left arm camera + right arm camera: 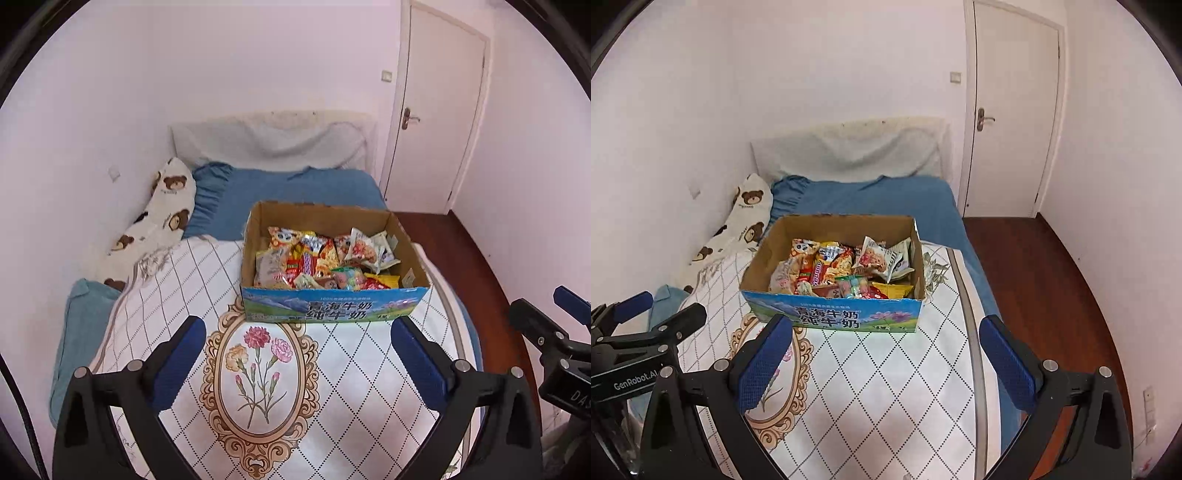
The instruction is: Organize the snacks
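An open cardboard box with a blue printed front stands on the bed, also in the right wrist view. It holds several colourful snack packets. My left gripper is open and empty, hovering above the quilt in front of the box. My right gripper is open and empty, also in front of the box and a little to its right. Each gripper shows at the edge of the other's view: the right gripper, the left gripper.
The bed has a white diamond-pattern quilt with a flower medallion, a blue sheet, and a bear-print pillow by the left wall. Wooden floor and a closed white door lie to the right.
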